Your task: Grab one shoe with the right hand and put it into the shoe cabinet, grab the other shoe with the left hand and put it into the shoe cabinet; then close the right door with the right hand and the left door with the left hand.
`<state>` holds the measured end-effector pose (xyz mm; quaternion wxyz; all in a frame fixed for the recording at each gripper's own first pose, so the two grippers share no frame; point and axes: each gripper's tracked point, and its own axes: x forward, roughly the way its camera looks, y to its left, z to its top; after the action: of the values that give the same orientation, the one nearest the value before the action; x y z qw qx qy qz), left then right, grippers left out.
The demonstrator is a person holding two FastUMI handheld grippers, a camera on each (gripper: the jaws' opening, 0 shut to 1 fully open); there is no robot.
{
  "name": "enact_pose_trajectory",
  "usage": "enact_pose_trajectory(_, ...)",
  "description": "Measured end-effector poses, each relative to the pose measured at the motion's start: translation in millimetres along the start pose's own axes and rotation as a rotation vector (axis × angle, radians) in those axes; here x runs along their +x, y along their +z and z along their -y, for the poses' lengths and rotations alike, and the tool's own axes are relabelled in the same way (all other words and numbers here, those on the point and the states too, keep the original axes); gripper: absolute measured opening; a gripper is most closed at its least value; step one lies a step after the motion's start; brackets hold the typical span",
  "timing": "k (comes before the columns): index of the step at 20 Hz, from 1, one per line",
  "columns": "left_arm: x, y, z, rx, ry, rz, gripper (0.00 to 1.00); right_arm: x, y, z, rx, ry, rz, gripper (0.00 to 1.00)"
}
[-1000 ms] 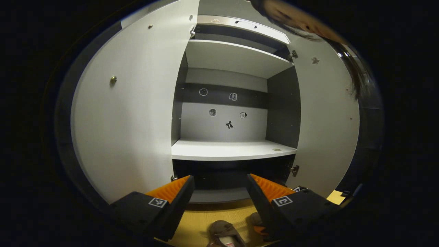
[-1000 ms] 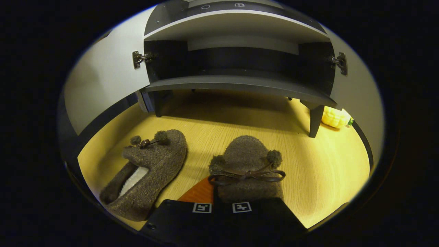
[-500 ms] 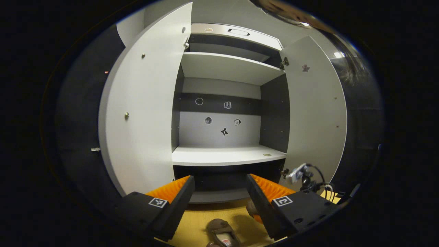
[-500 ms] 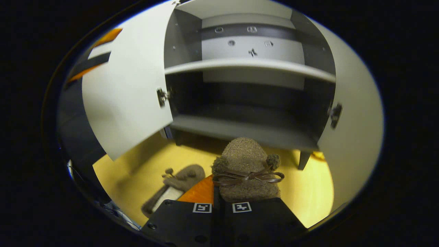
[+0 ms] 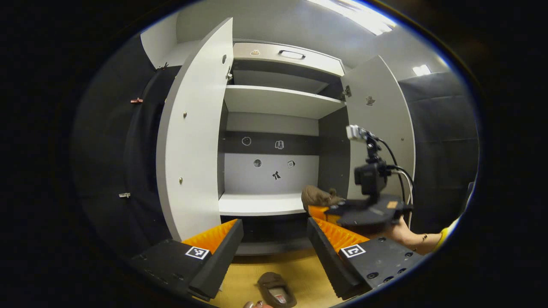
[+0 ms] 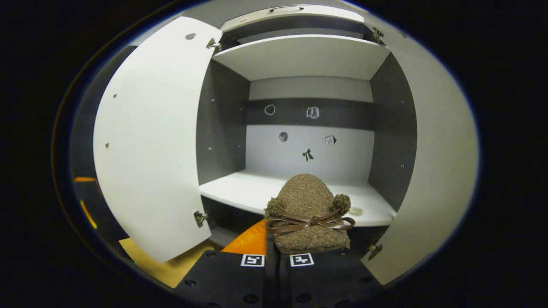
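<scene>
Lifted off the floor since a second ago, the fuzzy shoe (image 6: 309, 214), soft and light-looking, rides pinched at its heel in the right gripper (image 6: 274, 252) before the shoe cabinet (image 6: 299, 192) shelf; the left gripper (image 5: 274, 252) waits wide above the other shoe (image 5: 276, 291).

From my left gripper view, pale wood-grain floor (image 5: 302, 273) runs along the bottom edge. In my right gripper view the same floor (image 6: 171, 269) appears at lower left. A bright ceiling light strip (image 5: 364, 15) sits at the top, with a smaller ceiling light (image 5: 421, 69) lower and to the right. Black cloth wall (image 5: 445, 128) hangs on both sides. Two small clips (image 5: 136, 101) are fixed to the left cloth, one above the other. Five small stickers (image 6: 306, 154) are grouped straight ahead, the bow-shaped one lowest.
</scene>
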<state>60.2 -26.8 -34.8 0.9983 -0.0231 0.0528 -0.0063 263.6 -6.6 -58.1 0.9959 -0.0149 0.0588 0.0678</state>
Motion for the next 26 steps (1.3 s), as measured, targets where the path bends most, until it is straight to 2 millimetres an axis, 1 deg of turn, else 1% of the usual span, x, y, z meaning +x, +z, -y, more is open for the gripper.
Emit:
enact_pose_trajectory(2, -3.3, -0.3, 7.4, -0.013, -0.013, -0.011, 0.95, 22.2, 23.4, 12.6, -0.016, -0.027, 0.005, 0.07)
enact_pose_trajectory(5, -2.7, -1.6, 14.9, -0.030, -0.022, -0.025, 0.96, 62.6, 47.6, 30.5, -0.045, -0.064, -0.002, 0.07)
enact_pose_trajectory(6, -1.7, -3.5, 15.6, -0.035, -0.021, -0.031, 0.96, 77.0, 51.9, 35.5, -0.048, -0.071, -0.015, 0.07)
enact_pose_trajectory(8, 2.1, -5.4, 15.9, -0.047, -0.015, -0.041, 0.96, 105.9, 53.5, 42.7, -0.046, -0.083, -0.053, 0.07)
enact_pose_trajectory(11, 7.5, -8.4, 10.9, -0.067, 0.003, -0.055, 0.96, 149.4, 47.7, 54.9, -0.030, -0.104, -0.111, 0.07)
enact_pose_trajectory(14, 12.6, -15.6, -0.4, -0.086, 0.038, -0.073, 0.96, 194.2, 31.9, 69.9, 0.017, -0.125, -0.184, 0.07)
enact_pose_trajectory(15, 13.2, -17.7, -4.8, -0.096, 0.053, -0.079, 0.96, 205.1, 26.0, 73.9, 0.036, -0.132, -0.206, 0.07)
enact_pose_trajectory(17, 17.5, -24.2, -14.7, -0.118, 0.080, -0.098, 0.96, 223.8, 7.3, 80.8, 0.066, -0.145, -0.266, 0.08)
enact_pose_trajectory(19, 18.8, -28.7, -22.7, -0.135, 0.103, -0.110, 0.95, 234.9, -9.6, 83.1, 0.093, -0.148, -0.314, 0.08)
enact_pose_trajectory(20, 18.5, -28.9, -27.4, -0.135, 0.117, -0.111, 0.94, 236.5, -17.2, 86.2, 0.098, -0.159, -0.338, 0.08)
enact_pose_trajectory(21, 19.0, -27.5, -31.1, -0.135, 0.126, -0.110, 0.94, 239.7, -23.4, 88.7, 0.112, -0.164, -0.354, 0.13)
enact_pose_trajectory(22, 19.1, -25.8, -32.5, -0.135, 0.129, -0.105, 0.93, 239.0, -24.9, 87.0, 0.133, -0.165, -0.368, 0.14)
enact_pose_trajectory(23, 19.6, -24.0, -34.1, -0.134, 0.131, -0.104, 0.94, 242.4, -28.4, 86.4, 0.149, -0.166, -0.376, 0.17)
enact_pose_trajectory(24, 18.5, -24.6, -35.4, -0.130, 0.135, -0.105, 0.94, 236.8, -24.3, 85.2, 0.157, -0.165, -0.378, 0.16)
enact_pose_trajectory(25, 18.5, -25.0, -36.0, -0.126, 0.137, -0.108, 0.94, 235.5, -24.5, 82.0, 0.158, -0.153, -0.381, 0.22)
enact_pose_trajectory(26, 17.0, -25.3, -35.3, -0.122, 0.135, -0.108, 0.93, 229.0, -21.5, 76.7, 0.152, -0.135, -0.387, 0.31)
